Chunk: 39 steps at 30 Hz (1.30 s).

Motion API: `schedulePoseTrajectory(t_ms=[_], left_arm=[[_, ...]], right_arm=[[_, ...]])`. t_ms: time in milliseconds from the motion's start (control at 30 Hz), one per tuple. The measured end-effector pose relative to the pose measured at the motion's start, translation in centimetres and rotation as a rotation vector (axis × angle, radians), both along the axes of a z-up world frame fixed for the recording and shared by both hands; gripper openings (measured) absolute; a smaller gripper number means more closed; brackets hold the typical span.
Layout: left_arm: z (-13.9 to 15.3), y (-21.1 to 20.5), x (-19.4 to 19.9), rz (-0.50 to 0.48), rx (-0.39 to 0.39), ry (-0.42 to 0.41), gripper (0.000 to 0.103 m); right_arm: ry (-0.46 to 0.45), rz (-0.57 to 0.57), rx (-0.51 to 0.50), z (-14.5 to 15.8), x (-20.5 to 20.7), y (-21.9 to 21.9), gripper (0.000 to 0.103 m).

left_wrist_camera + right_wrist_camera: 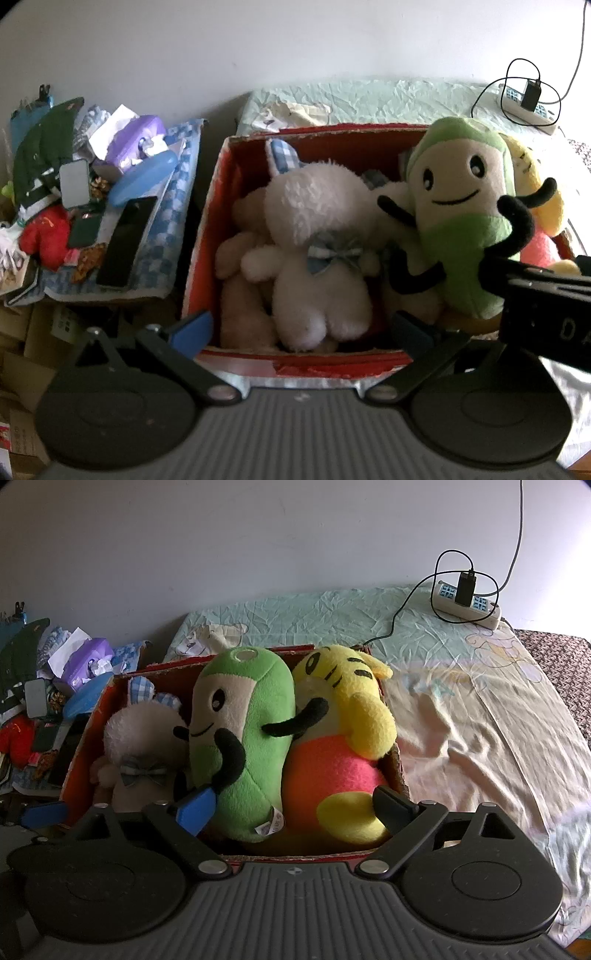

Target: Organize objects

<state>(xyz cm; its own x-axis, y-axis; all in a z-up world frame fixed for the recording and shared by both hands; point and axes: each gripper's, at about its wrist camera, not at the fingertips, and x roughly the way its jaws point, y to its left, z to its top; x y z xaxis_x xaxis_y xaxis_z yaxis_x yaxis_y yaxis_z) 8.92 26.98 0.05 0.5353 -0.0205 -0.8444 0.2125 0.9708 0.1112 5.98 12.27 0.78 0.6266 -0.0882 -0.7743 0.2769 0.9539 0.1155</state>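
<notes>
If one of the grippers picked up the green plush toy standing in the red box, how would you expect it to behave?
The green plush toy looks soft and stuffed, so it would probably squash under the pads and feel light for its size. Its thin black arms would likely flop. It stands leaning against the yellow plush toy in the red box, so lifting it may let that neighbour slump.

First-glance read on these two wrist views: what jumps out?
The red cardboard box crammed with plush toys: a green smiling plush standing in the middle, a yellow and pink plush at its right, and a white bunny with a checked bow at its left. Left of the box, a cluttered pile includes a purple tissue pack. A power strip lies on the bed sheet behind.
</notes>
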Motion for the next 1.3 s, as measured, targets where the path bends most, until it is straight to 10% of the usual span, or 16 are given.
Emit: schedulePoseTrajectory(t_ms=[1300], left_arm=[[0.0, -0.2, 0.6, 0.0, 0.009, 0.034, 0.103]], right_arm=[[0.019, -0.008, 0.015, 0.1, 0.2, -0.1, 0.095]])
